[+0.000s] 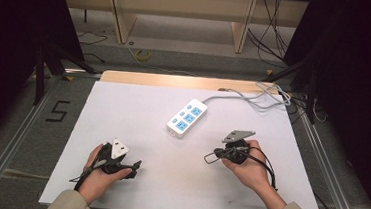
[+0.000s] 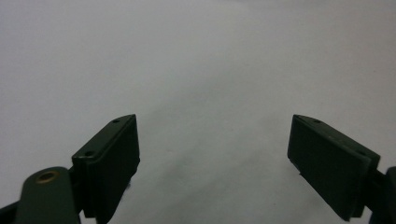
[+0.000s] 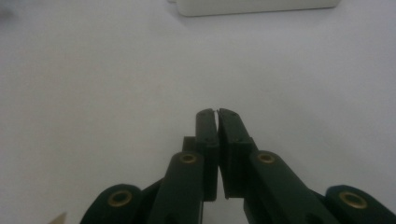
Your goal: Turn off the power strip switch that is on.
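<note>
A white table [image 1: 136, 130] is seen under both grippers. Toward its far middle a white power strip [image 1: 186, 117] is laid slantwise, its sockets faced in blue, with a grey cable [image 1: 254, 97] led off to the far right edge. The strip is set ahead and to the left of the right gripper [image 1: 214, 156], near but apart from it; in the right gripper view its white edge [image 3: 257, 6] is met at the top, beyond the jaws. The left gripper [image 1: 136, 167] is kept well apart from the strip, at the near left. The right gripper [image 3: 218, 112] is shown with its jaws pressed together on nothing, the left gripper [image 2: 215, 140] with its jaws spread wide over bare table. Each gripper is gripped by a hand, held low over the table.
</note>
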